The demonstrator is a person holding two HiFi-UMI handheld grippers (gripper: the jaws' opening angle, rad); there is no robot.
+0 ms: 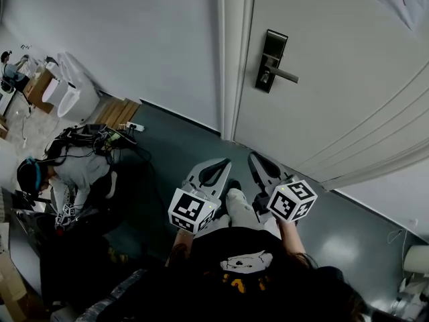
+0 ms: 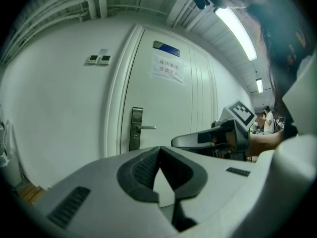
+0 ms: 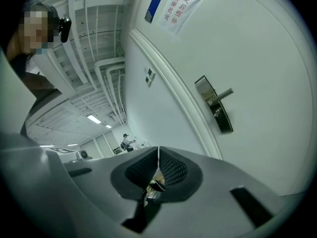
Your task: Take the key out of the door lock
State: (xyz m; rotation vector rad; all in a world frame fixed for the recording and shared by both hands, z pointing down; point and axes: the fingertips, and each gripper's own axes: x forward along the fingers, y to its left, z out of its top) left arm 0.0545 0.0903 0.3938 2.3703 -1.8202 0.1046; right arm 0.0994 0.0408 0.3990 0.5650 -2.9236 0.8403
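The white door (image 1: 335,79) carries a dark lock plate (image 1: 270,60) with a lever handle (image 1: 285,75). No key can be made out at this distance in any view. My left gripper (image 1: 225,160) and right gripper (image 1: 253,155) are held low in front of the person's body, well short of the door. Both are shut with nothing between the tips. In the left gripper view the left gripper (image 2: 159,148) points at the lock plate (image 2: 135,129), with the right gripper (image 2: 174,142) beside it. The right gripper (image 3: 158,149) sees the lock plate (image 3: 214,104) tilted, up to its right.
A person (image 1: 74,180) crouches on the floor at the left among cables and a power strip (image 1: 134,126). Wooden boards (image 1: 115,111) and white machines (image 1: 67,89) stand by the wall. A paper sign (image 2: 168,67) hangs on the door. Another person (image 3: 128,142) stands far off.
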